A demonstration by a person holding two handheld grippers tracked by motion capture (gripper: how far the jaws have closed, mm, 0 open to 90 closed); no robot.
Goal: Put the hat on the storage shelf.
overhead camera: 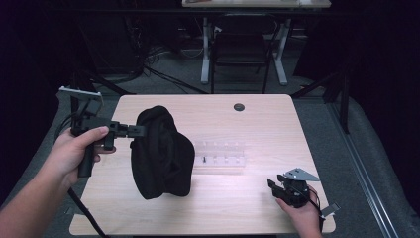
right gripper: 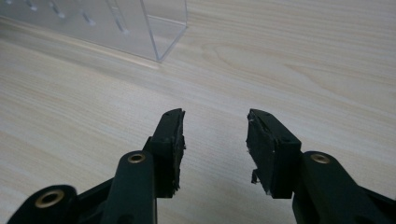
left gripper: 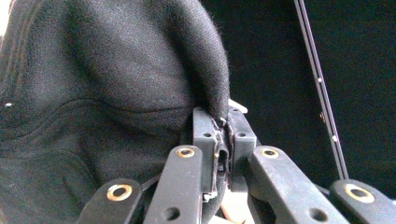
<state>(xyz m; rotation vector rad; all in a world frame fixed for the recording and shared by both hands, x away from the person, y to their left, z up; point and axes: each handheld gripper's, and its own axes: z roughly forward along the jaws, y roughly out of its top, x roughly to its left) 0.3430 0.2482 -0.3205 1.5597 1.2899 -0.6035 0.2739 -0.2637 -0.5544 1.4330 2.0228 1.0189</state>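
A black knitted cloth item (overhead camera: 161, 153), cap-like and bulging, hangs over the left half of the wooden table (overhead camera: 262, 124). My left gripper (overhead camera: 137, 131) is level and pinches its upper left edge. In the left gripper view the jaws (left gripper: 223, 122) are pressed together on a fold of the black cloth (left gripper: 102, 84). Whether its lower end touches the tabletop I cannot tell. My right gripper (overhead camera: 273, 185) sits low at the table's front right, held in a hand. Its jaws (right gripper: 215, 133) stand apart over bare wood with nothing between them.
A clear plastic rack (overhead camera: 221, 156) with small slots lies mid-table, right of the cloth; its corner (right gripper: 154, 32) shows ahead of the right gripper. A dark cable hole (overhead camera: 239, 107) sits near the far edge. A chair (overhead camera: 241, 47) and desk legs stand beyond the table.
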